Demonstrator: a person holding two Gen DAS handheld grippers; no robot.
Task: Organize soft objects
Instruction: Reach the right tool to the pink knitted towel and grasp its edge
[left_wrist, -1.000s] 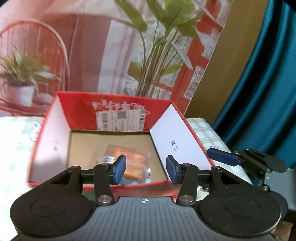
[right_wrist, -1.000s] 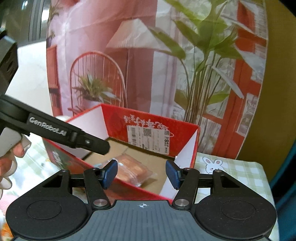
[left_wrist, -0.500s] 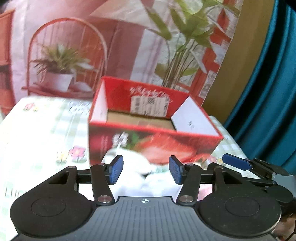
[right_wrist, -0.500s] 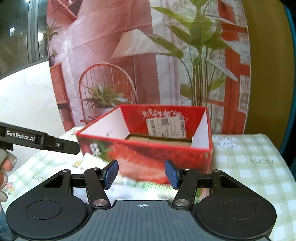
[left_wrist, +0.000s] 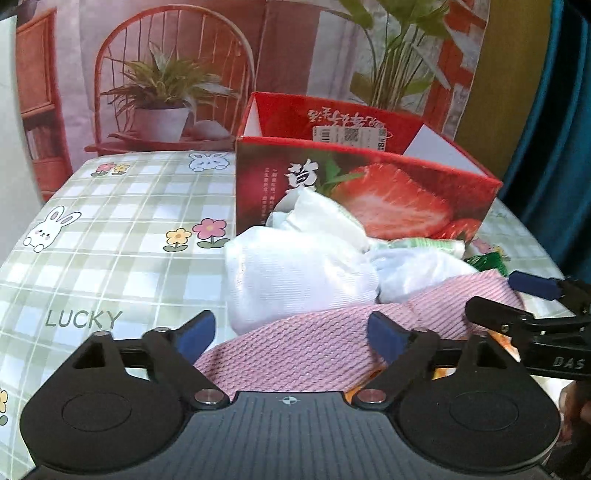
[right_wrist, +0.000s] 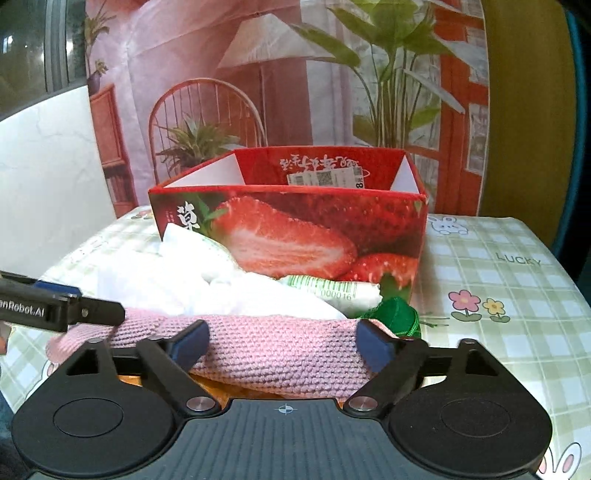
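Observation:
A pink knitted cloth (left_wrist: 295, 343) (right_wrist: 280, 350) lies at the front of a heap of soft things before the red strawberry box (left_wrist: 369, 192) (right_wrist: 295, 229). Behind it are white cloth bundles (left_wrist: 295, 273) (right_wrist: 207, 288), a green-printed white packet (right_wrist: 332, 291) and a green cloth (right_wrist: 395, 314). My left gripper (left_wrist: 290, 330) hangs over the pink cloth's left part with its jaws opening and wide apart, pads not pressing. My right gripper (right_wrist: 282, 339) hangs over its right part, jaws opening too, the cloth between them untouched. Each gripper's side shows in the other's view.
The table wears a green checked cloth (left_wrist: 122, 229) with rabbits and flowers. A printed backdrop of a chair and plants (right_wrist: 258, 92) hangs behind the box. A teal curtain (left_wrist: 554, 129) is at the right. Something orange (right_wrist: 221, 387) lies under the pink cloth.
Both grippers have drawn back from above the open box and sunk to the heap in front of it. Their jaws have spread much wider. The packet inside the box is out of sight.

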